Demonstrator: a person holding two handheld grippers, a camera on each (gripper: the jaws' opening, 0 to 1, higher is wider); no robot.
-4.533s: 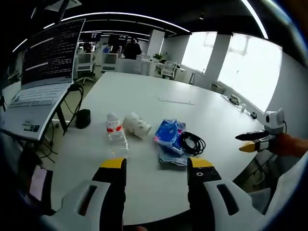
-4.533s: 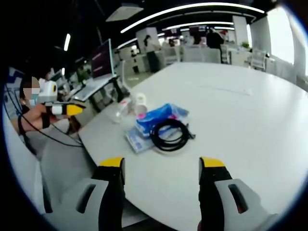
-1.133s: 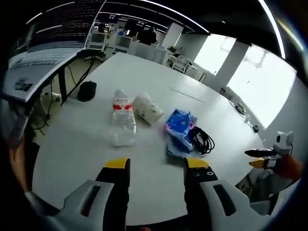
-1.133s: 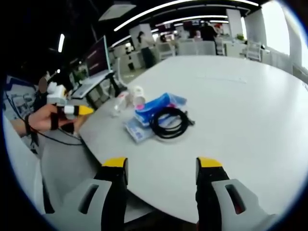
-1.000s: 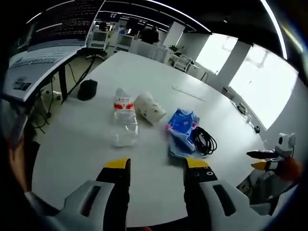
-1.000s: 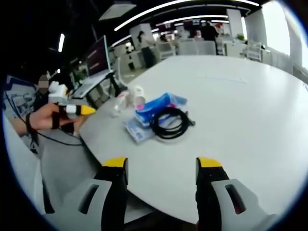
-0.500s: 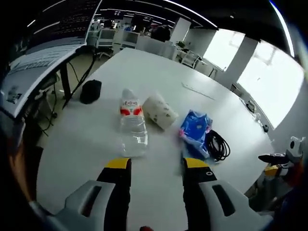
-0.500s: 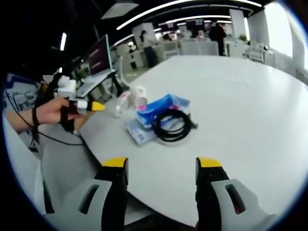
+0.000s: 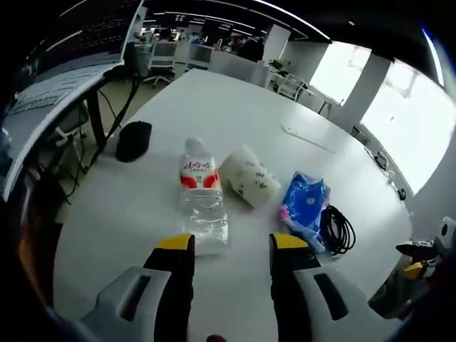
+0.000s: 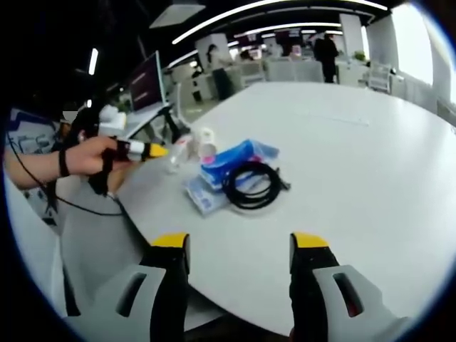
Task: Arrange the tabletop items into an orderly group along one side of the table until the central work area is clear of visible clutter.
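Note:
A clear plastic bottle [image 9: 201, 198] with a red label lies on the white table [image 9: 235, 100], just beyond my left gripper [image 9: 231, 244], which is open and holds nothing. To its right lie a tipped paper cup [image 9: 249, 184], a blue tissue packet [image 9: 306, 206] and a coiled black cable [image 9: 339, 229]. My right gripper [image 10: 239, 242] is open over the near table edge, some way short of the cable [image 10: 249, 187], the blue packet [image 10: 234, 161], the cup [image 10: 206, 143] and the bottle [image 10: 177, 153]. A hand holds the left gripper [image 10: 151, 150] close to the bottle.
A black pouch-like object [image 9: 133, 140] sits near the table's left edge. An open laptop [image 9: 50, 100] stands on a stand left of the table. A thin white strip [image 9: 308, 139] lies farther back. The right gripper [image 9: 419, 254] shows past the table's right edge.
My left gripper has moved forward toward the bottle, which now lies just past its jaws. The right gripper has barely moved. Nothing on the table has shifted.

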